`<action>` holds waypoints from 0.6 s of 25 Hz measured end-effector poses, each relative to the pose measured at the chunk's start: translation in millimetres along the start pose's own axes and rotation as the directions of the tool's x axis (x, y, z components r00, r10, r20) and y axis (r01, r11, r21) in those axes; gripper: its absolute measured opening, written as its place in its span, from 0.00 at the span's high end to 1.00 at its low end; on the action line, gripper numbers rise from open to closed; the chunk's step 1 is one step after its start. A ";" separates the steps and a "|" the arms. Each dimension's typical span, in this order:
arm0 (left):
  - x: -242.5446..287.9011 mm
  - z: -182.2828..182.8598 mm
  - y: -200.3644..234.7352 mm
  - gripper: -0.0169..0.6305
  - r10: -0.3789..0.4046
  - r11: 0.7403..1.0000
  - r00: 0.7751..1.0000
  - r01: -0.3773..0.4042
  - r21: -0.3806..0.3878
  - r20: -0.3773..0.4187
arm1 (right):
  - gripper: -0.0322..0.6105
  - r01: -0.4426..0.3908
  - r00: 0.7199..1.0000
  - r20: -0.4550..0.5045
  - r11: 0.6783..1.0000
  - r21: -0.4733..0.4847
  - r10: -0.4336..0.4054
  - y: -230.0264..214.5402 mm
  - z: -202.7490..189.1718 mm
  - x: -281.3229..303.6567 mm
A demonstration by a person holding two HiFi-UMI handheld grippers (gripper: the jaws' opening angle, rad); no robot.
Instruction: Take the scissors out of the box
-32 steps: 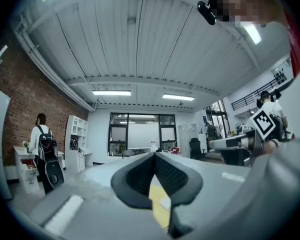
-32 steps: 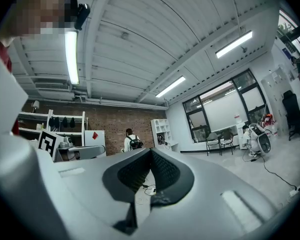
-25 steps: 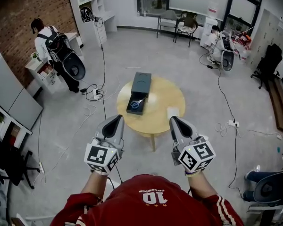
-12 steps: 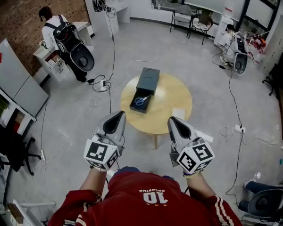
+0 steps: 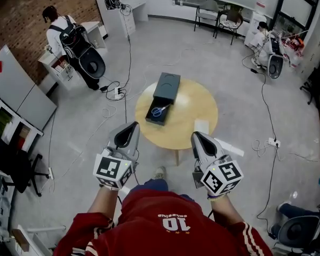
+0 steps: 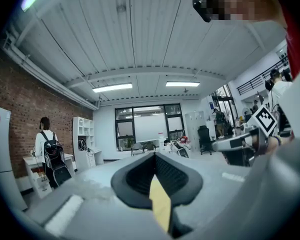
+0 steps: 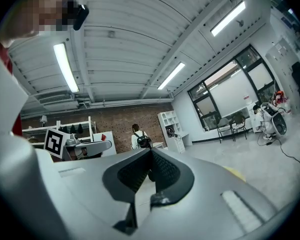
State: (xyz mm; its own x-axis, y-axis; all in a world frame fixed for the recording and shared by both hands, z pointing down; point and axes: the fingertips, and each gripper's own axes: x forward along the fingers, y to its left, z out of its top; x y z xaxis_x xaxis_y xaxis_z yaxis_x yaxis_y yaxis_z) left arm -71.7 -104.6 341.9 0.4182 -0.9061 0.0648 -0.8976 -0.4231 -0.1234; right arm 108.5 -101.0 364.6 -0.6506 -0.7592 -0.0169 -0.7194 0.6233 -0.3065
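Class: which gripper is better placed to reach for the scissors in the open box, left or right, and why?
Probably the left. The scissors lie in the box, left of centre on the table, nearer the left gripper than the right gripper. Both are shut, empty and short of the table.

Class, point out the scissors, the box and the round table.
scissors point(image 5: 158, 111), head view, blue handles
box point(image 5: 167, 84), head view, dark top
round table point(image 5: 194, 108), head view, bare wooden top

The box point(image 5: 152, 121) on the round table point(image 5: 194, 108) lies open from above, its cover point(image 5: 167, 86) lying just beyond.
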 end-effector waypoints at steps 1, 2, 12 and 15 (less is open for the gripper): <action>2.6 -0.4 -0.5 0.97 -0.004 1.000 1.000 0.004 -0.004 -0.004 | 0.95 0.003 1.000 0.001 1.000 0.001 -0.003 -1.9 0.4 0.0; 5.2 -1.1 -0.7 0.97 -0.009 1.000 1.000 0.009 -0.011 -0.007 | 0.95 0.006 1.000 0.004 1.000 0.000 -0.006 -3.8 0.7 0.2; 39.5 -6.0 13.0 0.97 -0.053 0.998 0.999 0.053 -0.044 0.007 | 0.95 0.041 0.999 -0.003 0.999 -0.014 -0.041 -23.1 9.8 23.4; 52.8 -2.2 21.0 0.97 -0.064 0.997 0.998 0.065 -0.036 0.020 | 0.95 0.045 0.999 -0.004 0.999 -0.029 -0.045 -29.8 19.0 37.9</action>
State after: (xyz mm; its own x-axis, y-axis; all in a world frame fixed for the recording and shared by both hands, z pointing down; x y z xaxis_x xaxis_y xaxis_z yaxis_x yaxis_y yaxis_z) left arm -68.8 -161.3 344.8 0.4775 -0.8771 0.0525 -0.8731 -0.4803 -0.0833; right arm 109.9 -151.8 355.1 -0.6186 -0.7857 0.0007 -0.7546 0.5938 -0.2794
